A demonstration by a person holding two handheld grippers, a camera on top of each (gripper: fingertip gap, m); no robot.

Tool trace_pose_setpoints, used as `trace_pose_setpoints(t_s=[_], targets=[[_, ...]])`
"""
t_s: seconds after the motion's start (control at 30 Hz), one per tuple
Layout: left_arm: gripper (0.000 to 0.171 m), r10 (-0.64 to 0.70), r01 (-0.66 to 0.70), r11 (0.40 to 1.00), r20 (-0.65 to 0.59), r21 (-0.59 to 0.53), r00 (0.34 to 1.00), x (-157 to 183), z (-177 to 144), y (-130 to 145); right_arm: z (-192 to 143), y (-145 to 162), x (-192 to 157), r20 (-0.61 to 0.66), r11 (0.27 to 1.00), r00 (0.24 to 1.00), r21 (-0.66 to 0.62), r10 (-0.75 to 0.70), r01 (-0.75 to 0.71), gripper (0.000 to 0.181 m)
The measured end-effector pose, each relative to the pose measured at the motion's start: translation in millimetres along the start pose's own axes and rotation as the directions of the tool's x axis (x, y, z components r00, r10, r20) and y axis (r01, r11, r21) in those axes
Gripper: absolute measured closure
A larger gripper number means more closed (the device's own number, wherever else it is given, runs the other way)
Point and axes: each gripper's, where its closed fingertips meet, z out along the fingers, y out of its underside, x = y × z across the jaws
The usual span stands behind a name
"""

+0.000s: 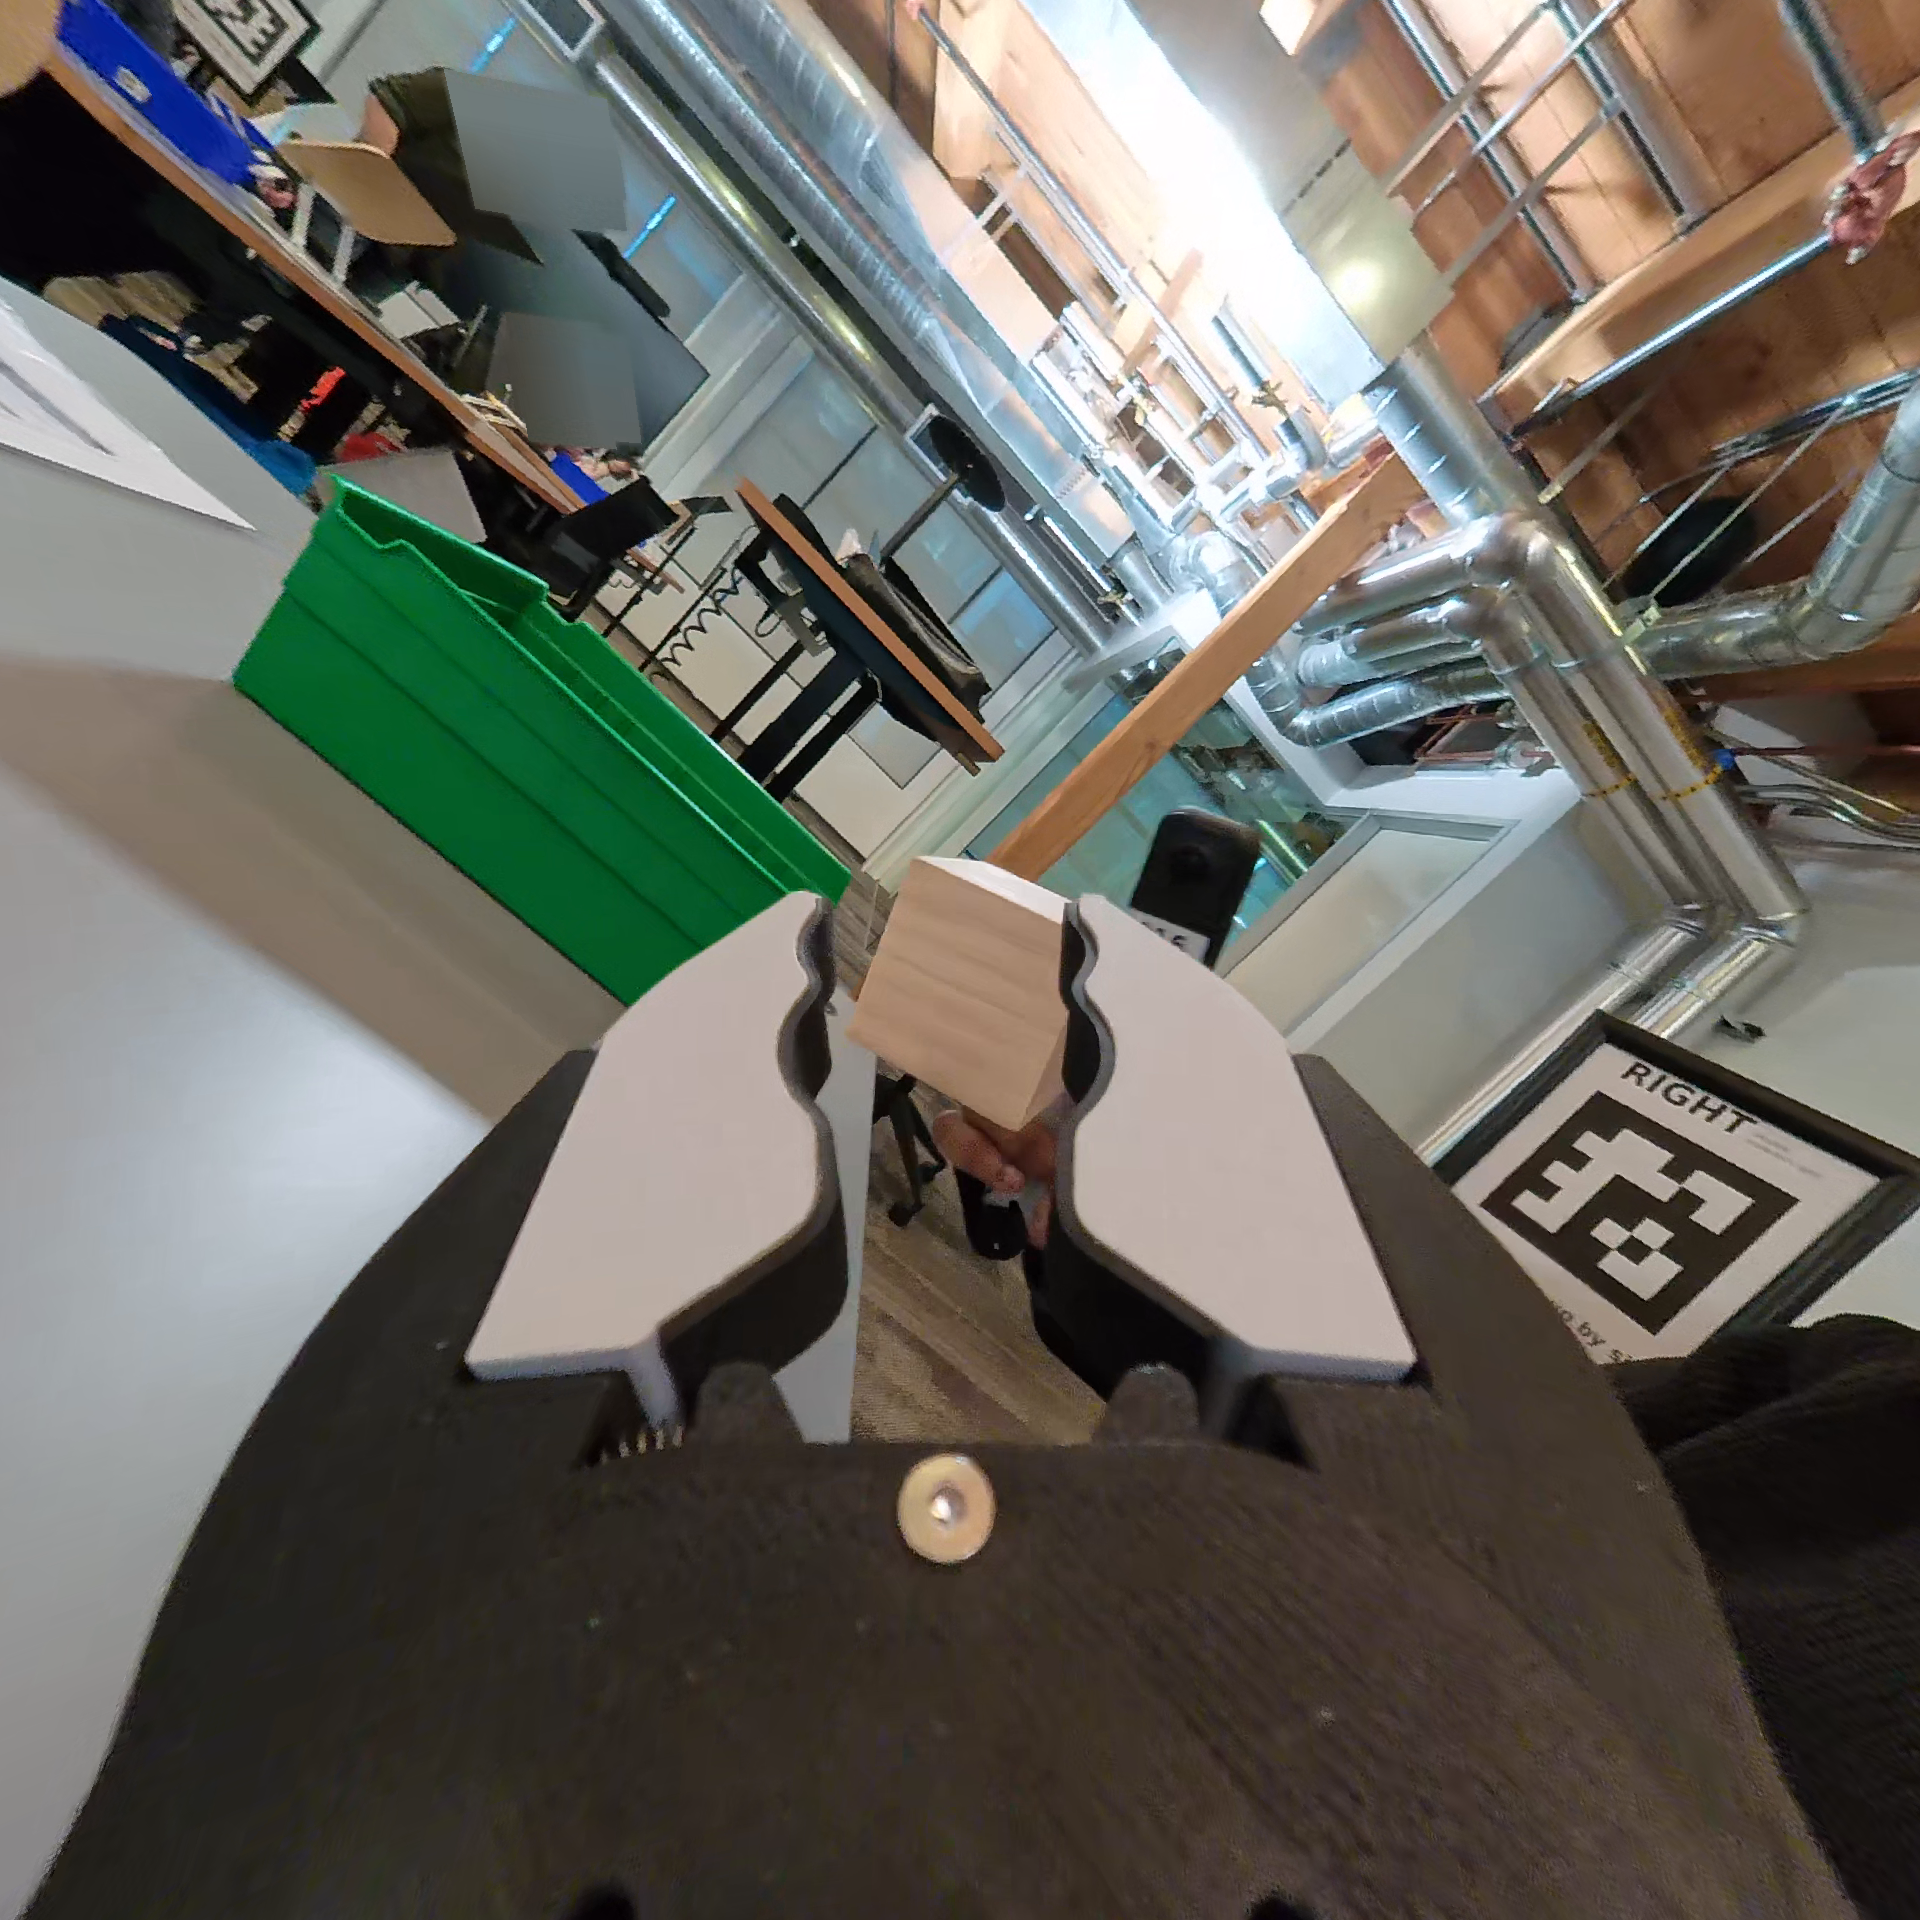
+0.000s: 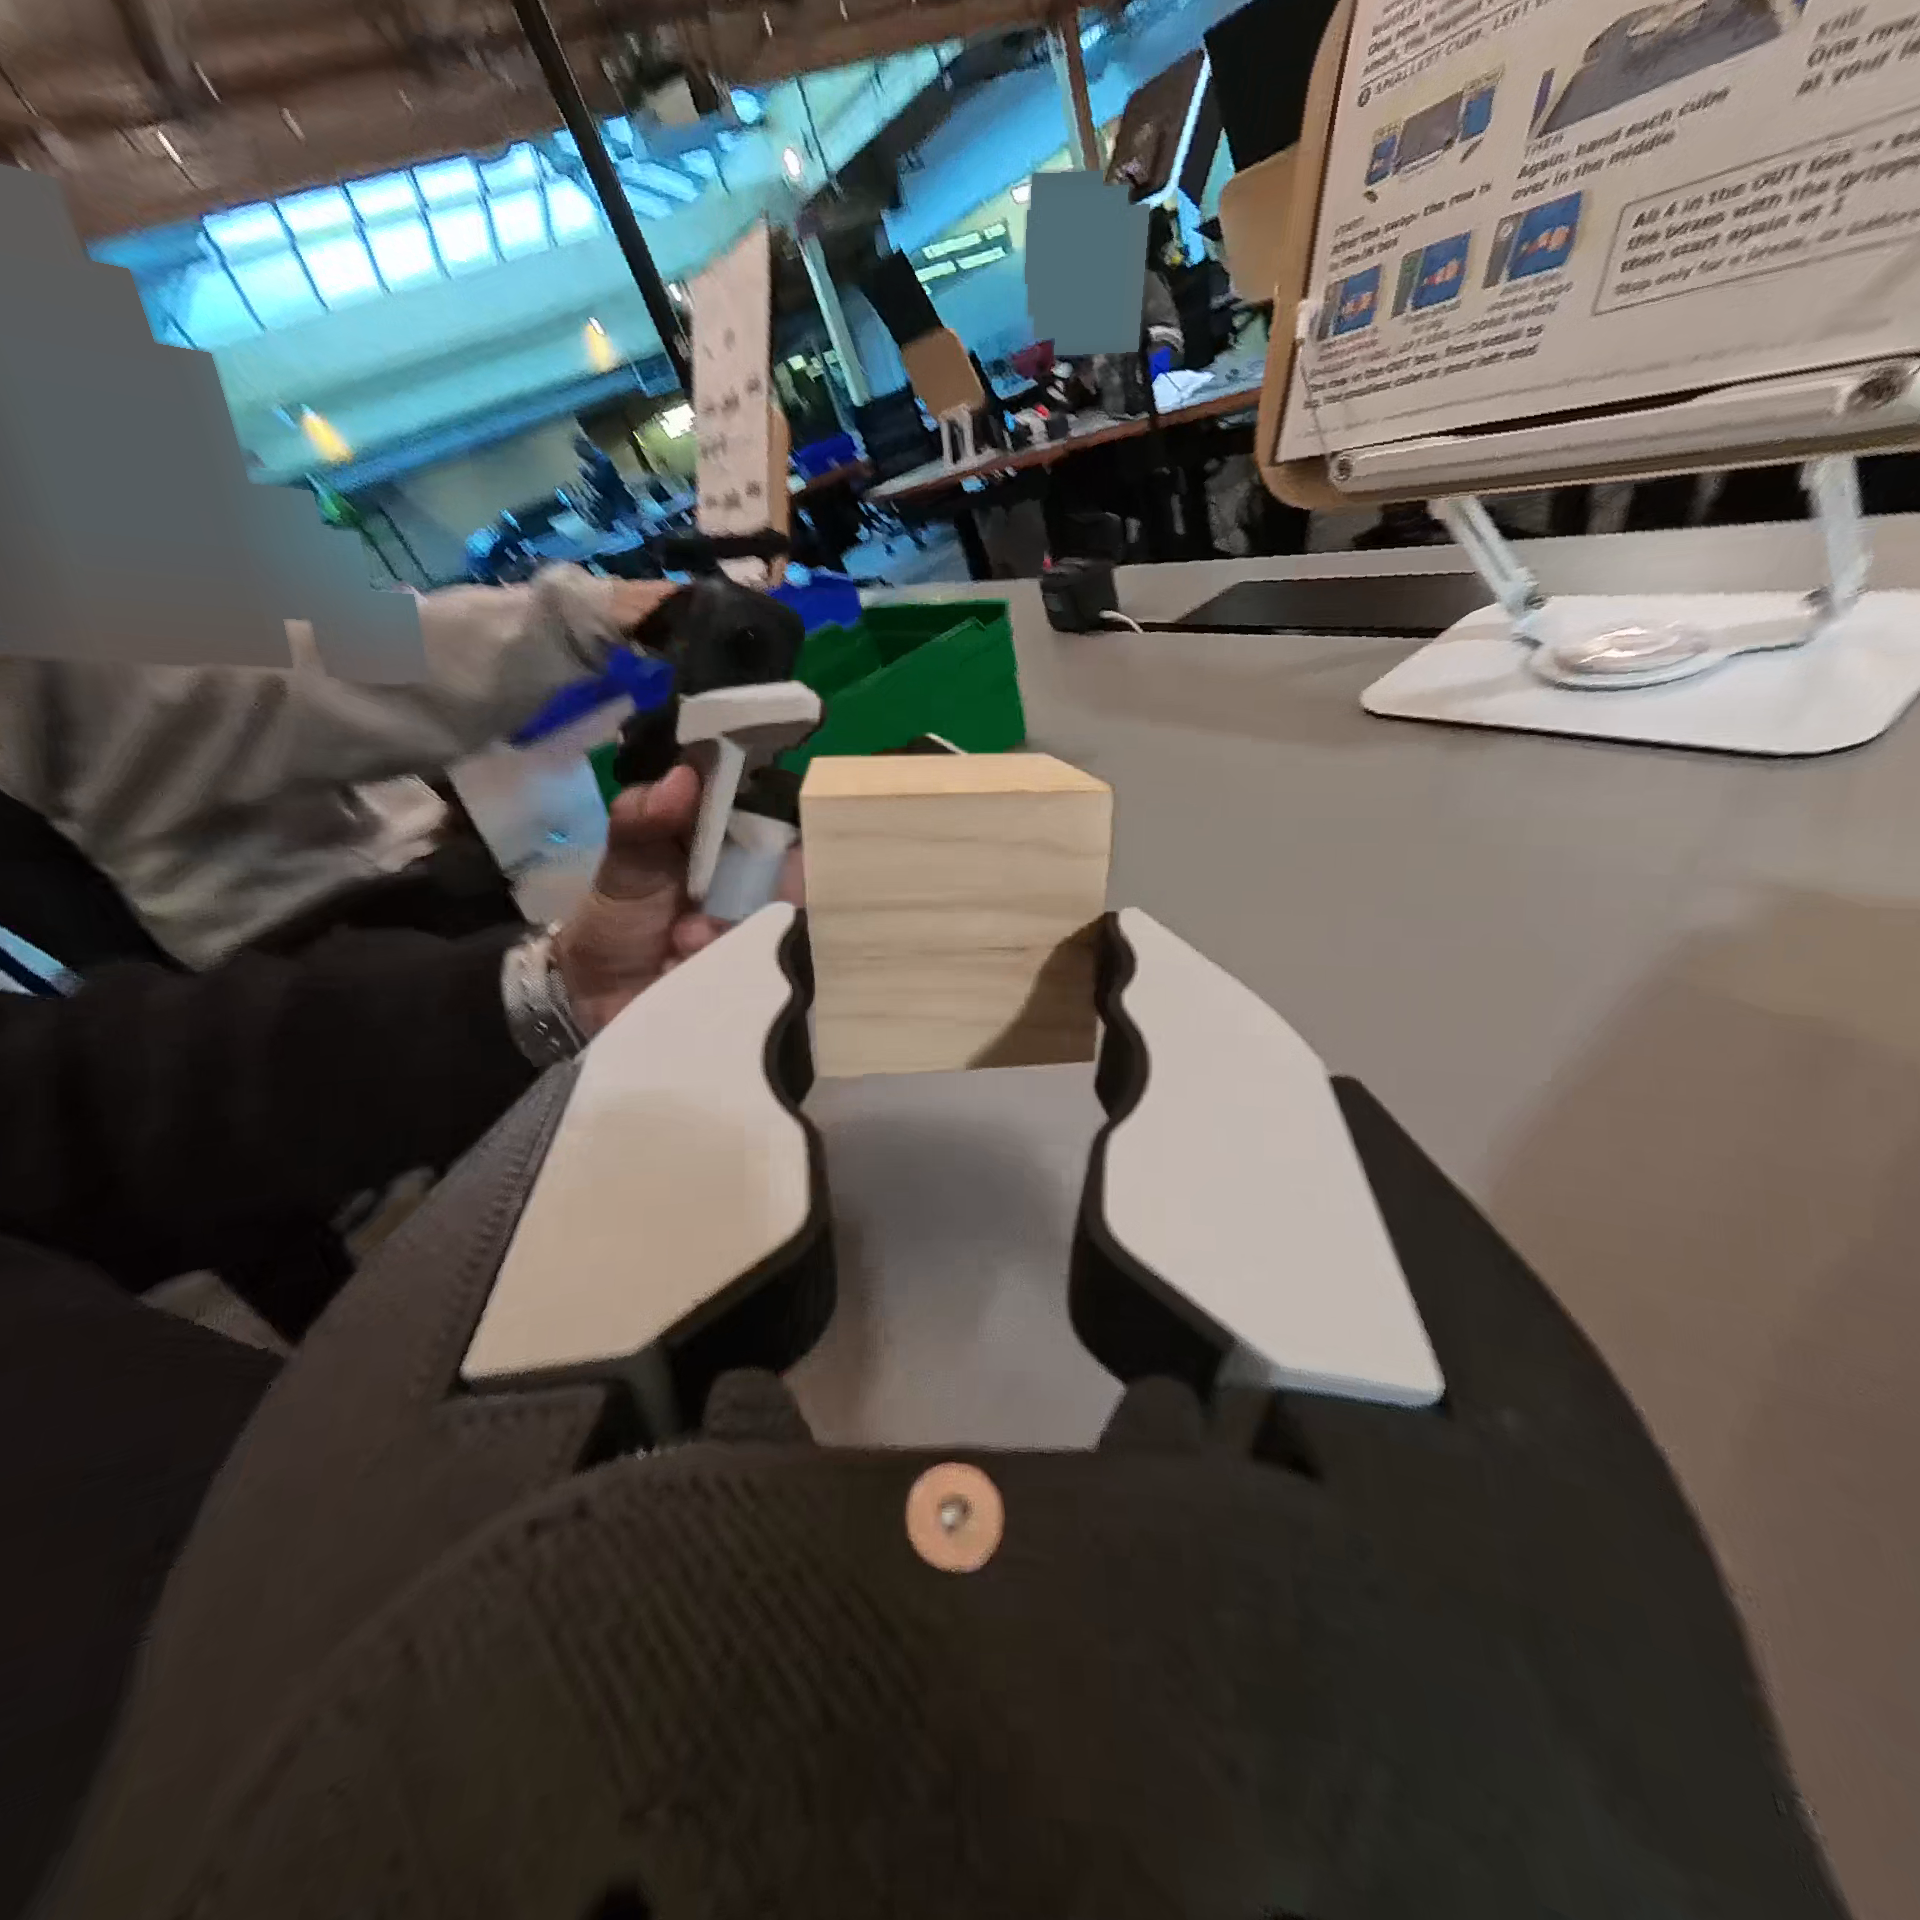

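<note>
- My right gripper [image 2: 951, 977] was clamped on the wooden cube [image 2: 954, 894], at 12 o'clock over the grey table [image 2: 1455, 935].
- My left gripper [image 1: 951, 971] touched that cube [image 1: 961, 1003] with one finger only; I cannot tell its grip.
- The cube could slip, I judged, if the right opened early.
- The green bin [image 2: 914, 665] stood at 11 o'clock.

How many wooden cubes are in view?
1, apparently the same wooden cube in both views: gripped at the right hand-held gripper fingertips, loosely between the left hand-held gripper fingers. Others may be hidden.
</note>
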Motion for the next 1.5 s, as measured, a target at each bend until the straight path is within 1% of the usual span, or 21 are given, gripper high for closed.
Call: trace_pose_setpoints(t_s=[0.07,0.17,0.3,0.4,0.47,0.57,0.67,0.7,0.8,0.83,0.93,1.0,1.07,1.1,1.13,1.17,1.2,1.23,1.33,1.4,1.5], targets=[[0.131,0.013,-0.013,1.000,0.032,-0.009,0.999,-5,-1,1,0,2,0,-0.024,0.998,0.998,-0.029,-0.054,0.054,0.128],[0.132,0.049,-0.047,0.999,0.106,-0.023,0.993,-14,-2,3,-2,-1,0,-0.035,0.997,0.997,-0.032,-0.072,0.071,0.128],[0.133,0.107,-0.101,0.994,0.153,-0.043,0.982,-17,-4,3,-23,-26,15,-0.109,0.993,0.987,0.000,-0.119,0.119,0.128],[0.133,0.181,-0.168,0.982,0.174,-0.085,0.968,-17,-5,5,-59,-53,47,-0.250,0.975,0.943,-0.019,-0.218,0.220,0.127],[0.133,0.247,-0.222,0.964,0.184,-0.148,0.951,-21,-5,12,-86,-69,76,-0.343,0.964,0.902,-0.065,-0.263,0.257,0.128],[0.134,0.356,-0.299,0.917,0.203,-0.265,0.912,-31,-7,25,-119,-86,117,-0.410,0.950,0.857,-0.126,-0.311,0.285,0.128],[0.134,0.412,-0.336,0.886,0.211,-0.318,0.886,-37,-4,33,-134,-91,161,-0.424,0.919,0.819,-0.246,-0.387,0.307,0.128],[0.135,0.406,-0.330,0.888,0.206,-0.322,0.891,-37,-1,35,-134,-88,173,-0.389,0.893,0.813,-0.308,-0.433,0.329,0.128],[0.134,0.309,-0.245,0.923,0.192,-0.298,0.931,-37,4,39,-125,-66,199,-0.157,0.754,0.809,-0.493,-0.567,0.434,0.128],[0.134,0.275,-0.215,0.936,0.200,-0.278,0.940,-38,5,38,-124,-58,213,-0.101,0.688,0.789,-0.564,-0.605,0.456,0.128],[0.134,0.200,-0.154,0.968,0.244,-0.196,0.949,-44,4,32,-122,-36,255,0.064,0.438,0.701,-0.739,-0.710,0.512,0.127],[0.134,0.156,-0.124,0.983,0.260,-0.133,0.953,-45,0,27,-117,-17,268,0.194,0.318,0.689,-0.778,-0.699,0.542,0.127],[0.134,0.108,-0.093,0.993,0.255,-0.071,0.961,-43,-7,21,-112,5,271,0.316,0.248,0.711,-0.784,-0.628,0.569,0.127],[0.135,0.093,-0.094,0.996,0.274,-0.011,0.957,-43,-12,15,-110,16,272,0.367,0.220,0.726,-0.789,-0.582,0.574,0.127],[0.137,0.079,-0.097,0.994,0.294,0.047,0.952,-44,-17,10,-109,25,274,0.414,0.185,0.726,-0.787,-0.550,0.589,0.127],[0.139,0.061,-0.088,0.993,0.302,0.075,0.951,-45,-19,7,-107,32,276,0.457,0.150,0.716,-0.779,-0.528,0.608,0.127],[0.139,0.043,-0.066,0.996,0.305,0.064,0.951,-47,-19,8,-105,37,279,0.487,0.125,0.707,-0.772,-0.513,0.623,0.127],[0.139,0.031,-0.043,0.999,0.312,0.032,0.950,-49,-18,10,-102,40,280,0.509,0.124,0.704,-0.761,-0.495,0.637,0.127],[0.139,0.073,-0.068,0.997,0.354,-0.026,0.933,-53,-10,11,-90,40,275,0.547,0.151,0.703,-0.731,-0.454,0.666,0.127],[0.138,0.084,-0.068,0.996,0.351,-0.057,0.933,-55,-1,14,-84,39,271,0.565,0.163,0.699,-0.715,-0.438,0.680,0.127],[0.138,0.072,-0.043,0.994,0.323,-0.097,0.944,-55,11,21,-79,40,268,0.587,0.148,0.676,-0.696,-0.446,0.702,0.127]])
